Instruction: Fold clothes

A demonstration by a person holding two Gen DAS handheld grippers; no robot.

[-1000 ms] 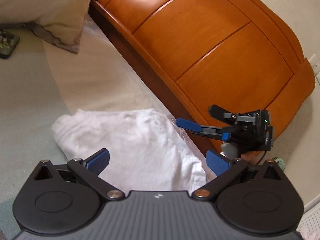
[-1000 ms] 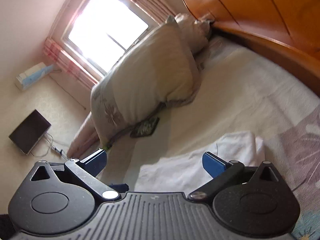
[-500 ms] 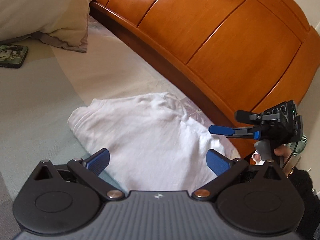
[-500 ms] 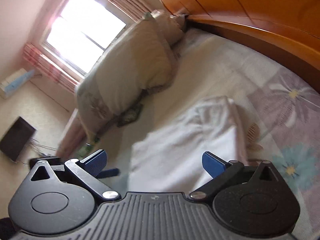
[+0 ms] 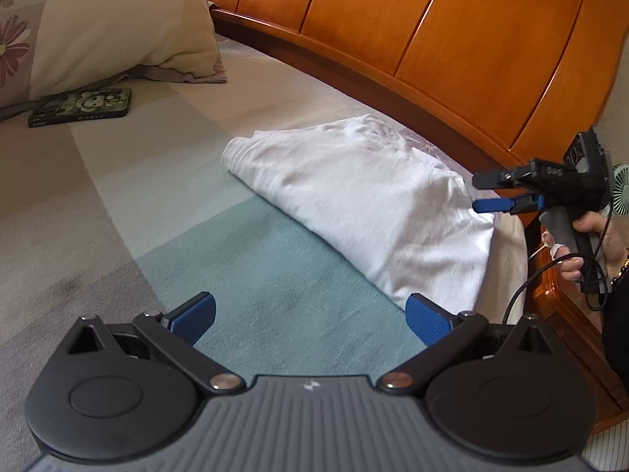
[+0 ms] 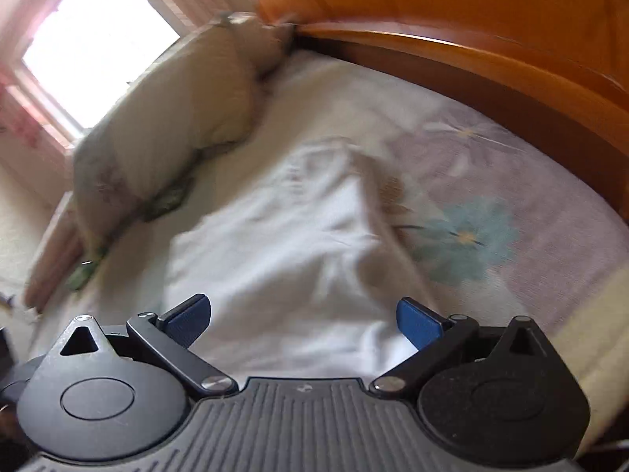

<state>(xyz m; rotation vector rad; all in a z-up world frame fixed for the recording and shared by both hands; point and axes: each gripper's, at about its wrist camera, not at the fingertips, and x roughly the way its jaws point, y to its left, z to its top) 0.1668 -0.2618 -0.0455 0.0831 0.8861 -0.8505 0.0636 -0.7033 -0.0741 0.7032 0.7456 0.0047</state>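
A white garment (image 5: 354, 196), folded into a long bundle, lies on the bed close to the wooden headboard. My left gripper (image 5: 310, 314) hangs open over the teal patch of sheet, just short of the garment's near edge, with nothing between its fingers. In the left wrist view my right gripper (image 5: 477, 192) hovers at the garment's right end, held by a hand (image 5: 589, 244). In its own blurred view the right gripper (image 6: 302, 314) is over the garment (image 6: 275, 244). Its jaws are wide and closing, and the pads press on nothing.
A curved orange wooden headboard (image 5: 432, 39) runs behind the garment. A large cream pillow (image 5: 110, 19) lies at the far left with a dark patterned case (image 5: 82, 106) beside it. A small fan (image 5: 621, 192) stands past the bed's edge. A bright window (image 6: 90, 39) is beyond the pillow.
The left gripper has drawn back off the garment and turned, so the garment now lies ahead of it. The right gripper has swung to the garment's right end, and its jaws have narrowed slightly.
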